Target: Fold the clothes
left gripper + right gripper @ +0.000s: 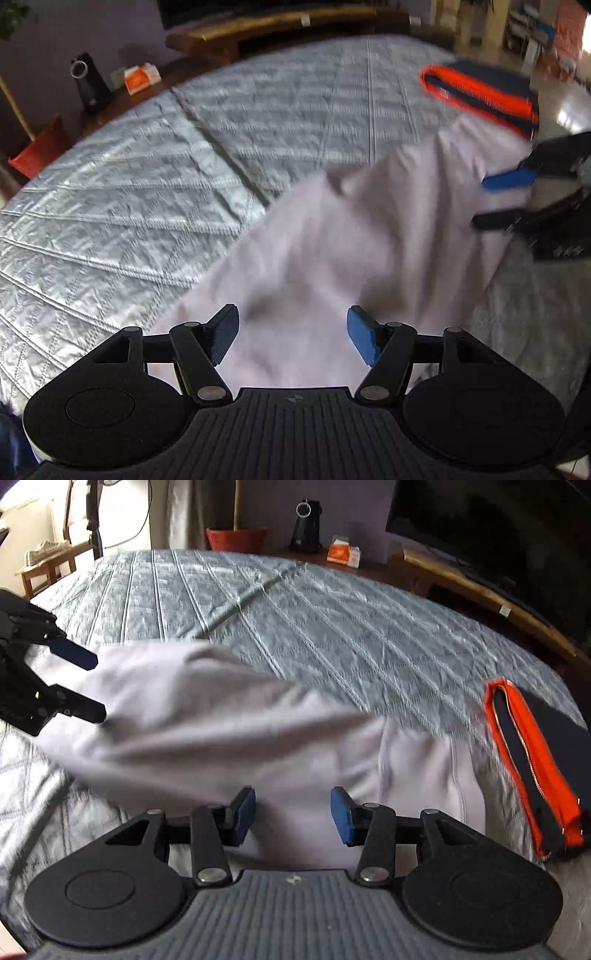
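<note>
A pale lilac garment (pixel 332 236) lies rumpled on a bed covered by a grey quilted bedspread (pixel 147 184), occupying the near part of the bed in both wrist views, its outline softened by blur. The left gripper (pixel 292 334) is over the near edge of this garment with its jaws standing wide apart; the cloth shows in the gap between the blue pads, but neither pad presses on it. The right gripper (pixel 293 815) likewise stands with its jaws parted above the garment, the cloth visible between them and not pinched. In the left wrist view the right gripper appears at the right edge, over the far side of the pale garment, jaws apart; in the right wrist view the left gripper appears at the left edge, jaws apart, at the opposite end of the same garment. A second item, a folded dark garment with orange trim (pixel 532 760), lies on the bedspread just beside the pale garment, on the right in both views. Beyond the bed, a red pot (pixel 236 539), a black cylindrical device (pixel 306 526) and an orange-and-white box (pixel 343 555) are along the wall.
</note>
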`<move>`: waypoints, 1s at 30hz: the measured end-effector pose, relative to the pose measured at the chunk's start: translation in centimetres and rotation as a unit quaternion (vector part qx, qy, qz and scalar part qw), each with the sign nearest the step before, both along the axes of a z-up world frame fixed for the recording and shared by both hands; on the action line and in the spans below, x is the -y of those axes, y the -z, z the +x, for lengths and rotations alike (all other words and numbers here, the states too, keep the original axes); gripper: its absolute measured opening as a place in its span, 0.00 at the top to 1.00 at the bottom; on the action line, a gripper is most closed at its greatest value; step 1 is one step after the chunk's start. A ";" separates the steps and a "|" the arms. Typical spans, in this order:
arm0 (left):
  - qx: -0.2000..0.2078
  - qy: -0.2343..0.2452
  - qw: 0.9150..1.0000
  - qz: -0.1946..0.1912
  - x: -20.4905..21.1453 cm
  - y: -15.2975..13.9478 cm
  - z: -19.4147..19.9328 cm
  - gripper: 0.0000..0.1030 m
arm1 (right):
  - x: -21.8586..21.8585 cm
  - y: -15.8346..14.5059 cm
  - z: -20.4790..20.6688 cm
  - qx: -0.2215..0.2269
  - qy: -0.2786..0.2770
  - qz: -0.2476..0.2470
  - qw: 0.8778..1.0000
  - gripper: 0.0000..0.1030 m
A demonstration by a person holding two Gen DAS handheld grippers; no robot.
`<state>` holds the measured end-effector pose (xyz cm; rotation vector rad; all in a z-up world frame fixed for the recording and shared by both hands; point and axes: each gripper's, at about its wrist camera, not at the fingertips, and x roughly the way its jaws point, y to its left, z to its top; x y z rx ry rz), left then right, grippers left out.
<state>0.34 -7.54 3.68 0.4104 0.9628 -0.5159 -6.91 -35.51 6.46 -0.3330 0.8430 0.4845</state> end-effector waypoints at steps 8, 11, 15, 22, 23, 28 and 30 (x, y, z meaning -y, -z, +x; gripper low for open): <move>-0.003 -0.007 1.000 0.004 -0.6 0.4 0.3 0.20 | 1.8 -0.3 -2.8 -0.018 -0.028 -0.031 0.999 0.52; -0.004 -0.004 1.000 0.008 -0.5 0.3 0.4 0.20 | 2.6 -2.1 -2.3 -0.035 -0.021 -0.002 0.999 0.52; -0.009 -0.006 1.000 0.006 -0.3 0.2 0.5 0.18 | 3.3 -4.3 0.9 0.007 0.023 0.053 0.998 0.47; -0.009 -0.006 1.000 0.005 -0.5 0.4 0.7 0.14 | 2.5 0.1 6.6 -0.024 0.049 -0.017 0.998 0.50; -0.007 -0.002 1.000 0.008 -0.4 0.4 0.7 0.14 | 3.0 0.1 5.7 -0.021 0.049 -0.014 0.998 0.49; 0.012 0.018 0.999 0.032 0.2 0.3 0.4 0.12 | 5.9 1.1 2.3 -0.030 0.080 0.013 0.996 0.20; 0.015 0.020 0.999 0.037 0.3 0.3 0.3 0.12 | 6.3 0.9 1.6 -0.023 0.096 0.021 0.995 0.22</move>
